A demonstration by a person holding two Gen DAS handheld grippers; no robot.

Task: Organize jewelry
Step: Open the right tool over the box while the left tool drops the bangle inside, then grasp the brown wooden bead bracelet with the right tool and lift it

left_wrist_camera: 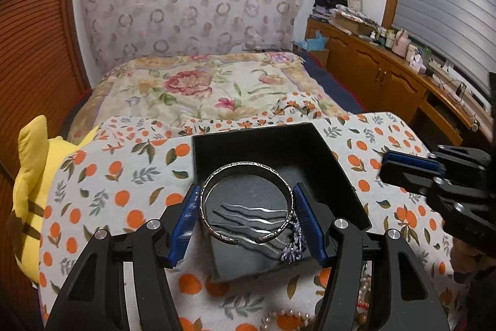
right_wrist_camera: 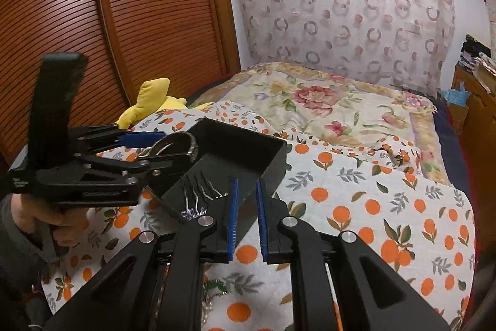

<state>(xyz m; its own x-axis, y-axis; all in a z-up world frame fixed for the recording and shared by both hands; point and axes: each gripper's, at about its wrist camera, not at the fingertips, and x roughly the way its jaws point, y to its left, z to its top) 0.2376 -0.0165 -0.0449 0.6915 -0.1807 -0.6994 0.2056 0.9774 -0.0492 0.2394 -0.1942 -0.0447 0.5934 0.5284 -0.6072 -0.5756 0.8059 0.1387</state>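
Observation:
My left gripper (left_wrist_camera: 246, 194) is shut on a silver open cuff bracelet (left_wrist_camera: 245, 169) and holds it flat above a black open box (left_wrist_camera: 334, 163). Several wavy silver hairpins (left_wrist_camera: 254, 216) and a beaded dark blue ornament (left_wrist_camera: 293, 252) lie on the box floor. In the right wrist view the left gripper (right_wrist_camera: 173, 149) with the bracelet (right_wrist_camera: 173, 145) hovers over the box's (right_wrist_camera: 248, 145) left side. My right gripper (right_wrist_camera: 247, 188) has its blue pads a narrow gap apart, with the box's near right corner between them. The hairpins (right_wrist_camera: 201, 186) show left of it.
The box sits on an orange-print cloth (left_wrist_camera: 124, 176) over a table. Pearl beads (left_wrist_camera: 285, 317) and a green trinket (right_wrist_camera: 217, 286) lie near the front edge. A yellow plush toy (left_wrist_camera: 31, 169) is at left, a bed (left_wrist_camera: 201, 86) behind, wooden cabinets (left_wrist_camera: 372, 64) at right.

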